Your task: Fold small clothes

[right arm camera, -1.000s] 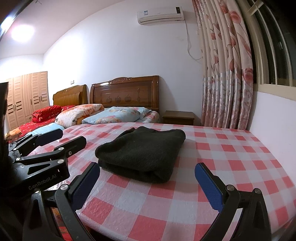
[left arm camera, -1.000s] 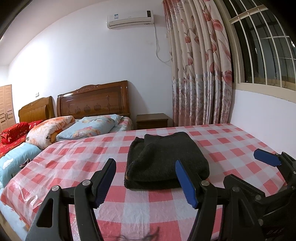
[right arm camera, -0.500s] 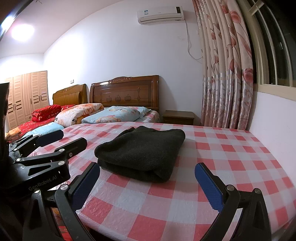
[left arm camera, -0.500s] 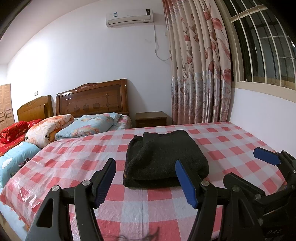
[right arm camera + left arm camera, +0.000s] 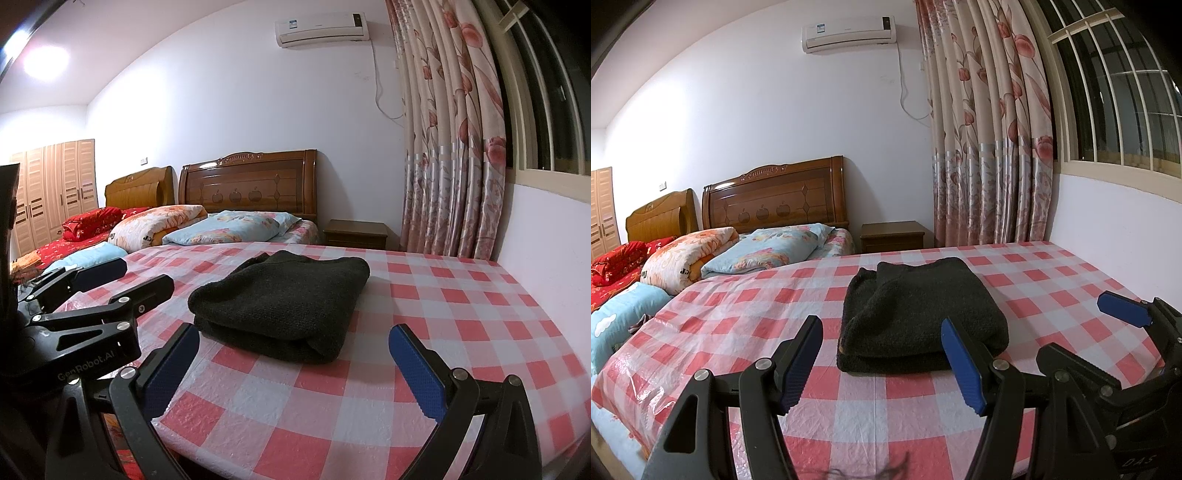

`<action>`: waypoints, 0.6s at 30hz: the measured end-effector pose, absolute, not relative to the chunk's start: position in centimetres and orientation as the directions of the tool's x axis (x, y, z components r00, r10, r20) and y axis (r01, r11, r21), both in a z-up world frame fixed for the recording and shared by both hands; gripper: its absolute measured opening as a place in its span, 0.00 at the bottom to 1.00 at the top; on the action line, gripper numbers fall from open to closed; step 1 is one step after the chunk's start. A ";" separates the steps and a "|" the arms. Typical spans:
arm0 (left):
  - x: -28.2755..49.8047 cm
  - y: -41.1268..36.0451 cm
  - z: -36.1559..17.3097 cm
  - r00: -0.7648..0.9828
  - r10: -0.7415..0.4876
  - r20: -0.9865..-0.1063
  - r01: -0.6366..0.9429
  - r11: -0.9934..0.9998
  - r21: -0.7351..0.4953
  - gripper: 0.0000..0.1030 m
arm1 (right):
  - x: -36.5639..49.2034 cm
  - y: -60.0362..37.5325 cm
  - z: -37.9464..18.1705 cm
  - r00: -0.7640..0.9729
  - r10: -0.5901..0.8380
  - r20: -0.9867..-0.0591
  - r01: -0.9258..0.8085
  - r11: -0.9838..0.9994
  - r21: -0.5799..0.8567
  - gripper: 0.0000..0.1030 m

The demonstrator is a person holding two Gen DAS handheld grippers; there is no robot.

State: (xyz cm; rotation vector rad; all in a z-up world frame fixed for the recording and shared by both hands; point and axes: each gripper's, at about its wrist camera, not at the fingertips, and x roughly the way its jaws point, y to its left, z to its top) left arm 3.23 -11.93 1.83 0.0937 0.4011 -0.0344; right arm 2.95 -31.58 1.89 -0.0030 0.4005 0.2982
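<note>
A dark grey knitted garment [image 5: 916,314] lies folded into a thick rectangle on the red-and-white checked cover [image 5: 738,321]. It also shows in the right wrist view [image 5: 284,299]. My left gripper [image 5: 881,360] is open and empty, held just short of the garment's near edge. My right gripper [image 5: 295,369] is open and empty, also just short of the garment. The right gripper shows at the right of the left wrist view [image 5: 1123,314]. The left gripper shows at the left of the right wrist view [image 5: 103,273].
Pillows and folded quilts [image 5: 731,254] lie beyond the cover on beds with wooden headboards [image 5: 775,199]. A wooden nightstand [image 5: 894,236] stands by the floral curtain [image 5: 986,147]. A white wall [image 5: 1119,229] under a barred window borders the cover on the right.
Both grippers have drawn back and lowered a little, staying open. The folded garment has not moved.
</note>
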 end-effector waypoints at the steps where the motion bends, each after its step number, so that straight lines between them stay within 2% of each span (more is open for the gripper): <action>1: 3.2 -11.9 1.8 0.920 -0.014 -0.391 0.052 0.995 0.085 0.66 | 2.9 -31.6 1.9 0.878 0.285 -0.384 -0.287 0.956 0.056 1.00; 18: 3.3 -11.8 1.9 0.919 -0.015 -0.394 0.052 0.995 0.085 0.66 | 3.0 -31.7 1.8 0.876 0.288 -0.387 -0.290 0.956 0.054 1.00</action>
